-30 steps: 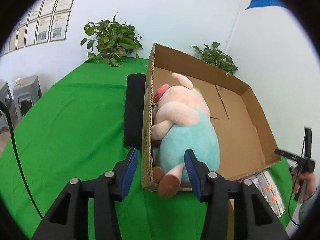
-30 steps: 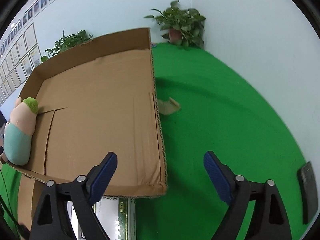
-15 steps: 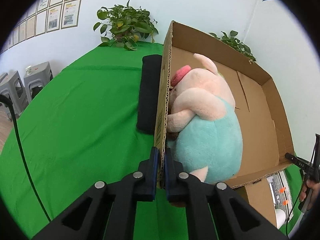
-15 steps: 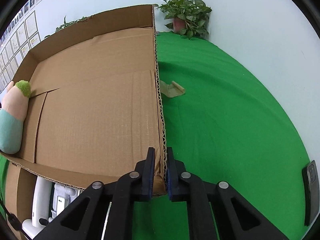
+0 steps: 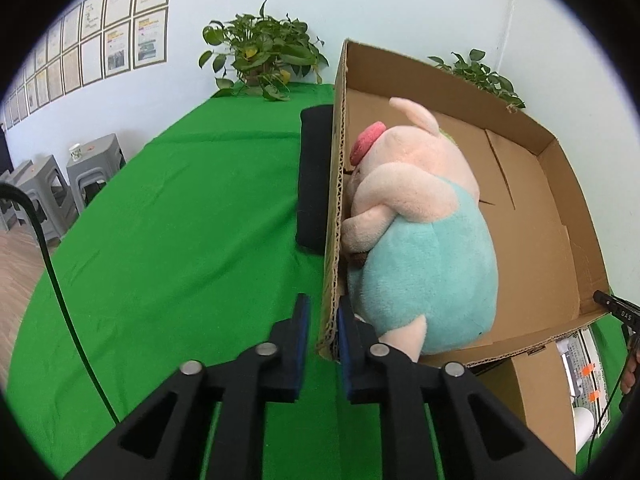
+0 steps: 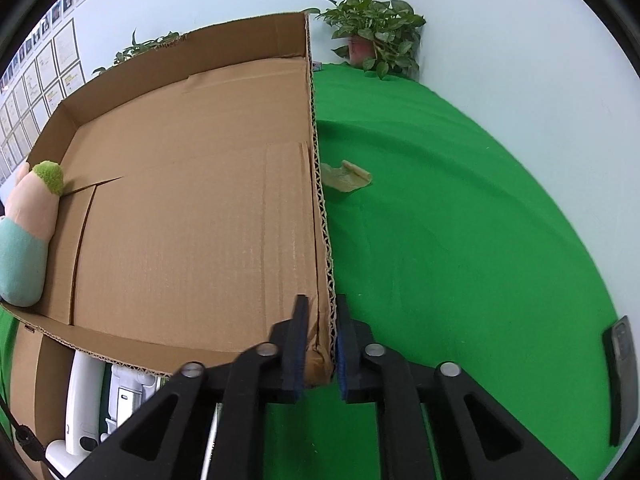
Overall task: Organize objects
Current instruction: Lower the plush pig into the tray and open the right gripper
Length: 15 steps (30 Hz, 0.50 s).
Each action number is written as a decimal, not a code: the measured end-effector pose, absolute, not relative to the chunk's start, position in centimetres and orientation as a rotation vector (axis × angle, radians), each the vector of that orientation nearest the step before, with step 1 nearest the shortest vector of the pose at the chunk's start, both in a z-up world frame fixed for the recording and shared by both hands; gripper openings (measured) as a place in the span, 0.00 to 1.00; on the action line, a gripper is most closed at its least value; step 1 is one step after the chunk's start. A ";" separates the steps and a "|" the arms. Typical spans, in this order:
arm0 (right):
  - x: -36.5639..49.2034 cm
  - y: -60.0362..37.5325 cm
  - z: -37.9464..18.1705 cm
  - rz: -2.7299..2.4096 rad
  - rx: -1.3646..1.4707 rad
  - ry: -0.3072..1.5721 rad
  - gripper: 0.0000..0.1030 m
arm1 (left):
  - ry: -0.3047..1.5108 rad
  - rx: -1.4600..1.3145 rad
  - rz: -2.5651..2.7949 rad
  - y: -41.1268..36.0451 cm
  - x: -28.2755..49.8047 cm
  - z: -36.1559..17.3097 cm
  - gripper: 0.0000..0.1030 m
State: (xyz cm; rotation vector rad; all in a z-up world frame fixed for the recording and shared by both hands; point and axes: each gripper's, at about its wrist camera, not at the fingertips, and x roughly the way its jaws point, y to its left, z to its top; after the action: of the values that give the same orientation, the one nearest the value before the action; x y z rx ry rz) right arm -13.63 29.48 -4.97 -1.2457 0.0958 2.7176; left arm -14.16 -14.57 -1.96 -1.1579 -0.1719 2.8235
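Observation:
A wide, shallow cardboard box (image 5: 532, 216) lies on the green table with a plush pig in teal clothes (image 5: 416, 232) against its left wall. My left gripper (image 5: 323, 320) straddles that wall near the front corner. Its jaws are opening, and a thin gap shows between the outer pad and the cardboard. In the right wrist view the same box (image 6: 192, 200) fills the left half, with the pig (image 6: 28, 224) at its far side. My right gripper (image 6: 320, 332) sits over the right wall's front corner, pads against the cardboard, jaws just starting to open.
A black pad (image 5: 314, 176) lies against the box's outer left side. Under the box's front edge sits another carton with white items (image 6: 86, 400). A crumpled brown scrap (image 6: 346, 176) and a dark device (image 6: 622, 376) lie on the cloth. Potted plants (image 5: 260, 56) line the wall.
Both grippers went from wide open to closed over the box walls. Since half a second ago the left pads have parted a little; the right ones look almost the same.

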 end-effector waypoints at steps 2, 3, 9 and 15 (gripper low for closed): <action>-13.2 28.9 -4.1 2.727 -1.192 0.059 0.49 | -0.115 -1.102 2.863 -14.1 -13.3 -0.8 0.23; -12.6 28.4 -3.5 2.752 -1.150 0.053 0.56 | -0.084 -1.055 2.885 -13.9 -12.8 0.1 0.35; -9.6 24.6 0.1 2.961 -1.020 0.090 0.78 | -0.033 -0.785 2.909 -10.8 -10.3 4.7 0.80; -8.2 21.7 -0.2 3.021 -1.108 0.190 0.78 | 0.069 -0.951 2.862 -7.0 -14.4 1.9 0.80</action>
State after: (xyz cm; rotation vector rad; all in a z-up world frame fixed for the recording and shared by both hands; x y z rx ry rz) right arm -8.20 21.67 -0.25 -1.1079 0.1905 3.0206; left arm -14.39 -7.05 1.87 -0.9513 0.0692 2.8624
